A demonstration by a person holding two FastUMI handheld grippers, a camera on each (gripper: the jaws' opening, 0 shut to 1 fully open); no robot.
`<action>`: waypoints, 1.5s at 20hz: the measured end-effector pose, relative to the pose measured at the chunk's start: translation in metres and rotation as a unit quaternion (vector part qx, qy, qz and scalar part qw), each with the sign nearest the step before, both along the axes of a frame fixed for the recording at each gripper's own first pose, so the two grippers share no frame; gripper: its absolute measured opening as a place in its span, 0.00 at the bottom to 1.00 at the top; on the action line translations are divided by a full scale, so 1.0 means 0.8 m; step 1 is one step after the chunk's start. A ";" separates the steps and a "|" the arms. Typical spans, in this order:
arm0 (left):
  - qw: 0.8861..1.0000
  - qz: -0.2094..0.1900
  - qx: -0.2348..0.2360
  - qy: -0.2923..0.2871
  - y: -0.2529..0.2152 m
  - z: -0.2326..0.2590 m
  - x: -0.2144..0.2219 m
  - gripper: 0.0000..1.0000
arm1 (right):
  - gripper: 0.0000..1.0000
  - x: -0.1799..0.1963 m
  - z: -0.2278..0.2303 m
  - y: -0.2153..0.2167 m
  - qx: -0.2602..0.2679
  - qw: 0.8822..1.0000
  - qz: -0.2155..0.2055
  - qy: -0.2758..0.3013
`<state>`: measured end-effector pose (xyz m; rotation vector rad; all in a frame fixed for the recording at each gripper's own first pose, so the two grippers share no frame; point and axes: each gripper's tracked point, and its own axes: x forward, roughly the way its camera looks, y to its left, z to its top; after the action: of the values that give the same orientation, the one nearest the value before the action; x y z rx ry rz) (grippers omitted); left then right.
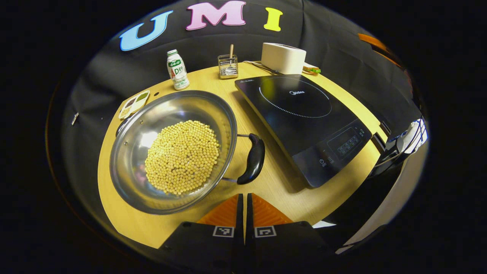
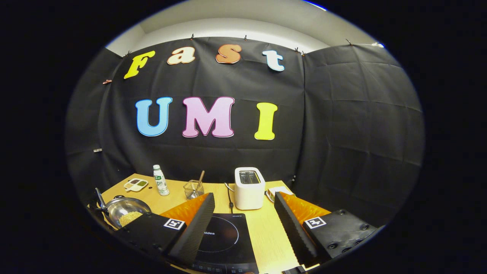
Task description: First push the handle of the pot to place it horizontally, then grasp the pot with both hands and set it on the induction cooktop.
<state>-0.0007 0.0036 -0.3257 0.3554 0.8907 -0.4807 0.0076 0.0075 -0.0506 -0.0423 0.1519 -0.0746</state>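
A: Left side first. Where was the pot?
B: The pot, full of soybeans, sat on the table left of the induction cooktop, a strip of bare table between them. Its black handle stuck out toward the cooktop, long axis running near to far in the left gripper view.
A: Left tool?
B: The left tool was clenched on nothing, fingers nearly touching, just beside the handle's near end and slightly right of it. Nearer hand by far, I'd judge.
A: Room to push?
B: Open table near the handle; the cooktop edge limited travel rightward. The near table edge was close under the pot.
A: Right tool?
B: The right tool was released, jaws wide, hovering over the cooktop's near edge, well apart from the pot. A toaster stood behind the cooktop.
A: Stage?
B: Probably the handle push not yet done.
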 end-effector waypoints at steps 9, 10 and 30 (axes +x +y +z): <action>0.999 0.029 -0.011 0.010 -0.021 -0.003 0.027 0.05 | 0.98 0.005 -0.004 -0.043 0.002 1.000 -0.029 0.004; 0.999 0.042 -0.024 0.013 -0.026 -0.003 0.031 0.05 | 0.98 0.006 -0.007 -0.048 0.002 0.999 -0.033 0.008; 0.999 0.029 -0.036 -0.021 -0.098 0.011 0.133 0.05 | 0.98 0.015 -0.013 -0.090 0.008 0.998 -0.063 0.015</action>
<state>0.1056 -0.0750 -0.3172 0.2727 0.8382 -0.4479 0.0198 -0.0648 -0.0610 -0.0185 0.1854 -0.1978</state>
